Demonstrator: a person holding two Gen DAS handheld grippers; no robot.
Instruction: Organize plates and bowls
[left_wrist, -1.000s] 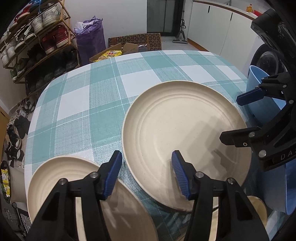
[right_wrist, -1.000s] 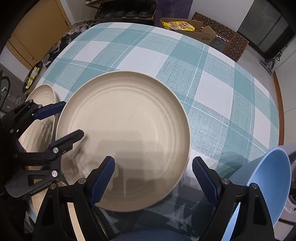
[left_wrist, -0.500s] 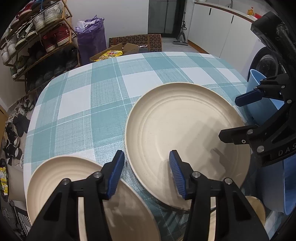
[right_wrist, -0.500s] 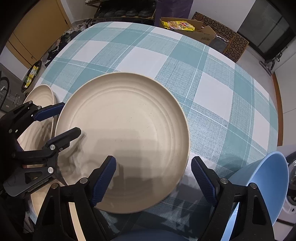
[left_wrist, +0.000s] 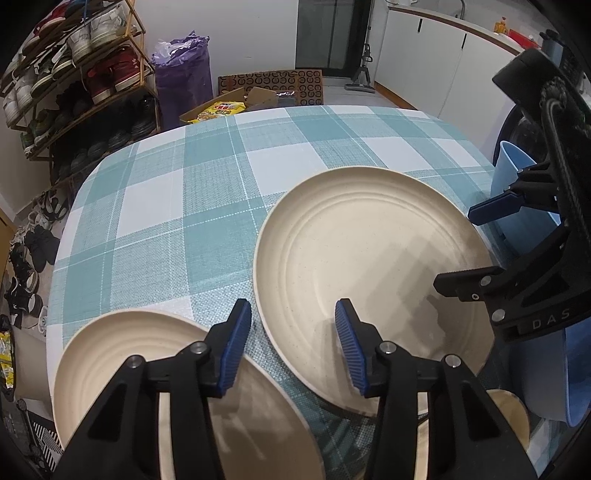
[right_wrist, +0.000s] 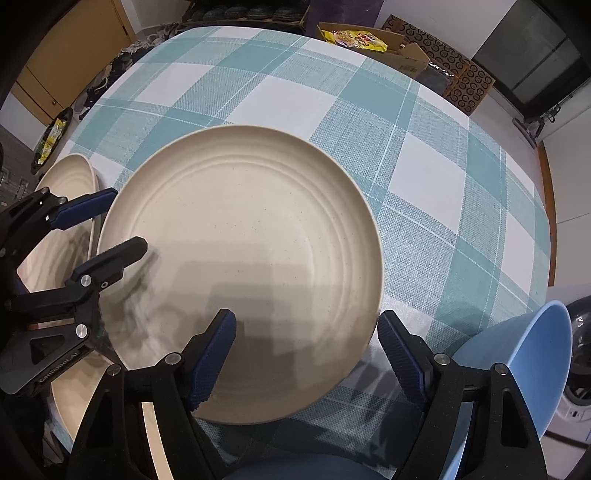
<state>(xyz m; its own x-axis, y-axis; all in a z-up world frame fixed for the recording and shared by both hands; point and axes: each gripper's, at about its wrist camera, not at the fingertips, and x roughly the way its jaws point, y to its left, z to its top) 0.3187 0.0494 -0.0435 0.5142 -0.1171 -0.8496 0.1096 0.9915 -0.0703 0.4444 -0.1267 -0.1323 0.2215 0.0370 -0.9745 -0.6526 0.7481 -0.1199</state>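
A large cream plate (left_wrist: 369, 273) (right_wrist: 240, 258) lies flat on the checked tablecloth (left_wrist: 177, 229). My left gripper (left_wrist: 291, 343) (right_wrist: 105, 230) straddles its left near rim. The jaws are closing, and both blue pads still stand clear of the rim. My right gripper (right_wrist: 306, 350) (left_wrist: 480, 243) straddles the plate's opposite rim from above. Its jaws are closing too, wide apart and not touching the plate. A second cream plate (left_wrist: 122, 369) (right_wrist: 62, 206) sits at the table's near left, partly under my left gripper.
A light blue bowl (right_wrist: 528, 365) (left_wrist: 517, 177) stands at the table's right edge, and a darker blue bowl (right_wrist: 295, 470) sits below my right gripper. Off the table's far side are a shoe rack (left_wrist: 74, 92), a purple bag (left_wrist: 181, 85) and a cardboard box (left_wrist: 229, 107).
Both grippers' jaws have narrowed a little around the large plate's rims. The hands and the plates have stayed where they were.
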